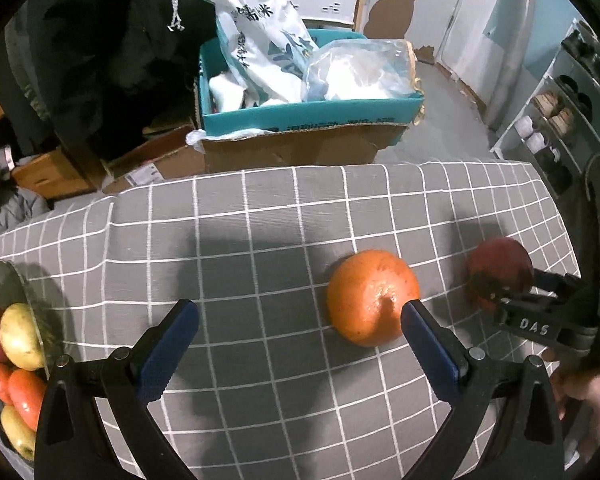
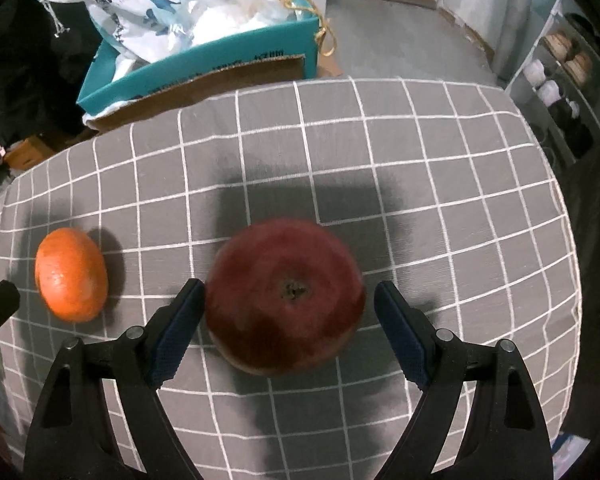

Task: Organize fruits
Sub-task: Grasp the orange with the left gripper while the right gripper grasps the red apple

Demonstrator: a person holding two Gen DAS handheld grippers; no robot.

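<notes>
- Right hand-held gripper (image 2: 290, 316): jaws apart and straddling the round dark-red apple (image 2: 286, 296), which rests stem-cavity up on the bench under a grey cloth with a white grid (image 2: 440, 184). The left blue pad sits just beside or touching the apple's skin; the right pad stands clear of it. No grip is made yet.
- Risk: closing from this uneven stance would, in my judgement, have the near pad shove the apple sideways first, so it may roll or be caught off-centre.
- Left hand-held gripper (image 1: 300, 320): jaws wide, nothing between them. The round orange citrus fruit (image 1: 372, 296) lies on the bench just behind its right finger (image 1: 430, 350), outside the gap.
- Risk: lowering here could set that finger on the orange fruit and roll it toward the apple.
- The two hand-held grippers work close together; the right one shows at the apple (image 1: 500, 276) in the left view. A clash is possible if both close in at once.
- The dark glass bowl (image 1: 4, 280) at the bench's left edge already holds red, yellow and orange fruit, seemingly piled to the rim. Fruit dropped in carelessly might spill out.
- The cloth is slightly wrinkled; fruit may not sit steady.
</notes>
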